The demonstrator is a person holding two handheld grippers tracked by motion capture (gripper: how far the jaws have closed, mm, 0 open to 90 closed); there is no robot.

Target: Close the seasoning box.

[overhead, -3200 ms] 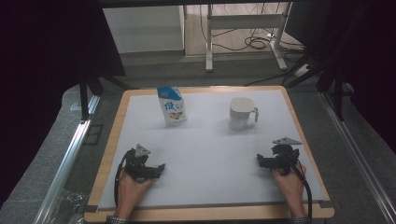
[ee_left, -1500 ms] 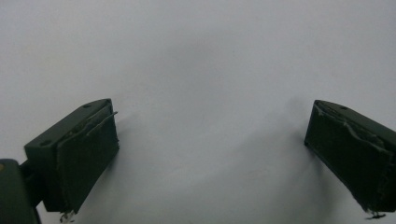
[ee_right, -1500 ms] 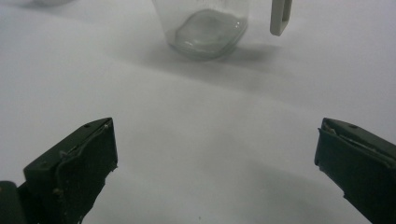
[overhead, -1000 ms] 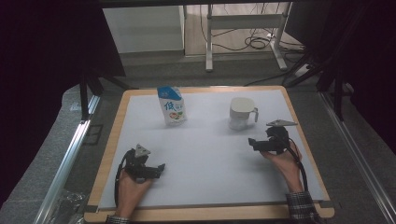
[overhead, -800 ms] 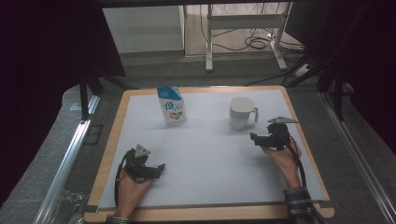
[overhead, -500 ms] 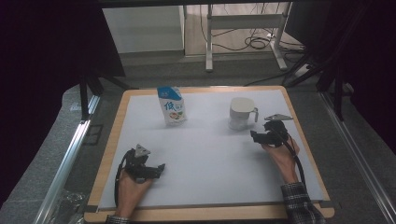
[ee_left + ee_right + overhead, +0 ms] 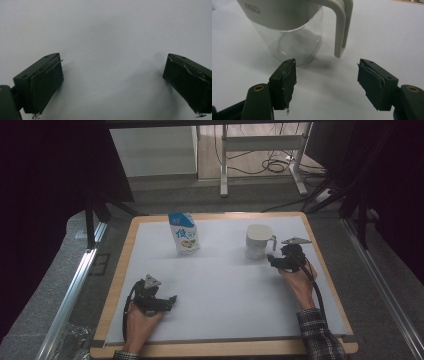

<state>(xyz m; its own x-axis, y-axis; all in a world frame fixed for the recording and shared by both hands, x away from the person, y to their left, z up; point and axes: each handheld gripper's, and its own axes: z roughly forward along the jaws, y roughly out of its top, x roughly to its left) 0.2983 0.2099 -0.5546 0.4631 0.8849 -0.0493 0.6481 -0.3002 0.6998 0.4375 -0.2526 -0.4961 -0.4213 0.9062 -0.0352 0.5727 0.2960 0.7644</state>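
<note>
White table (image 7: 225, 285), milk carton (image 7: 183, 233), jug (image 7: 259, 241)

The right tool (image 7: 274, 260) is hovering just beside the handled white plastic jug (image 7: 257, 241), jaws closing, nothing between them.

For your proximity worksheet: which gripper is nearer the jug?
Right. The right gripper sits just beside the jug, jaws open toward its handle; the left gripper rests far off near the table's front edge.

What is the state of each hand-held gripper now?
Left hand-held gripper: open, holding nothing, over the bare white mat.
Right hand-held gripper: open, jaws just been closing, nothing between them, aimed at the jug handle.
</note>
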